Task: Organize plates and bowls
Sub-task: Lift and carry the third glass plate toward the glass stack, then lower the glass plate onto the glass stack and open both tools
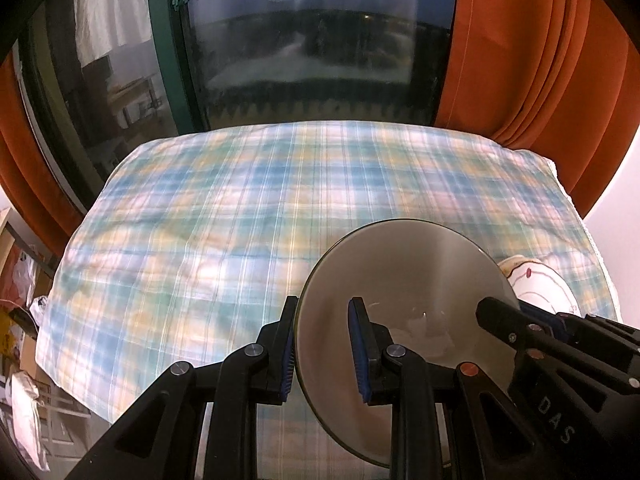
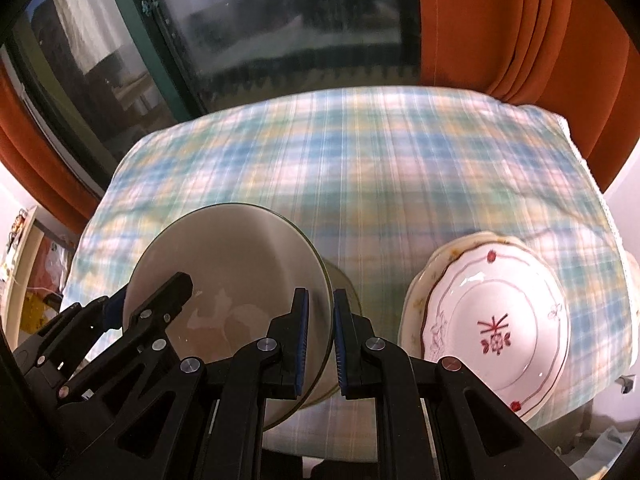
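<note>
A round steel bowl (image 1: 404, 280) hangs tilted above the plaid-covered table (image 1: 240, 208), held by both grippers. In the left wrist view my left gripper (image 1: 324, 348) is shut on the bowl's left rim, and my right gripper (image 1: 520, 312) clamps the opposite rim. From the right wrist the same steel bowl (image 2: 240, 264) shows its inside, with my right gripper (image 2: 322, 332) shut on its right rim and my left gripper (image 2: 148, 296) on its left. A stack of white floral plates (image 2: 496, 320) rests on the table to the right of the bowl; its edge also shows as floral plates (image 1: 536, 280).
The plaid cloth (image 2: 380, 168) covers the whole table, bare across its far and left parts. Behind stand a dark window (image 1: 312, 40) and orange curtains (image 1: 520, 48). Clutter on the floor lies off the left edge (image 1: 24, 288).
</note>
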`<state>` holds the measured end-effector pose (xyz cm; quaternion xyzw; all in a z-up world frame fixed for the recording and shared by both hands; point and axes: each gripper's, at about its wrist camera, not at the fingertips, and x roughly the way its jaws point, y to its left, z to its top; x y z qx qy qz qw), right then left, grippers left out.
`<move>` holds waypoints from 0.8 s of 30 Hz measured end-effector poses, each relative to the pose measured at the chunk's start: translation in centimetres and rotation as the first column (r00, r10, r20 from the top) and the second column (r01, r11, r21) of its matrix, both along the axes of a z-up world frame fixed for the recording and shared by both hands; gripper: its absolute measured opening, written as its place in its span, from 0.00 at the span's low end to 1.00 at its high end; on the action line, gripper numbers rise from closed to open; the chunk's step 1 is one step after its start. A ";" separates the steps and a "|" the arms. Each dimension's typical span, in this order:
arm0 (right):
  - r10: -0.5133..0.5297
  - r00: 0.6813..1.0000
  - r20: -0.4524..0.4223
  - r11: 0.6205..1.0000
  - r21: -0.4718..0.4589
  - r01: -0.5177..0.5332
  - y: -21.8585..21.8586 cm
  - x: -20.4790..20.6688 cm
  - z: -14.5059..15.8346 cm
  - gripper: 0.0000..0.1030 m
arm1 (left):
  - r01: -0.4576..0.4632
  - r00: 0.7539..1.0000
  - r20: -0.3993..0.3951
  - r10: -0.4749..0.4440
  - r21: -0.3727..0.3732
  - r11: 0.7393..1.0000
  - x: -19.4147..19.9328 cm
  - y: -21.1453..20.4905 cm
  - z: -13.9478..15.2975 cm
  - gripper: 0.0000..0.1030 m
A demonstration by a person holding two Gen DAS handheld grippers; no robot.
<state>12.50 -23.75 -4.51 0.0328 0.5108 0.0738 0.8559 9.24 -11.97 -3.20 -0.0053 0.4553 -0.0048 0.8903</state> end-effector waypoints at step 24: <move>-0.015 0.998 -0.064 1.000 -0.027 0.014 -0.8 0.8 -2.6 0.14 | 0.025 0.996 -0.091 -0.023 0.023 0.999 0.7 -1.2 -3.1 0.22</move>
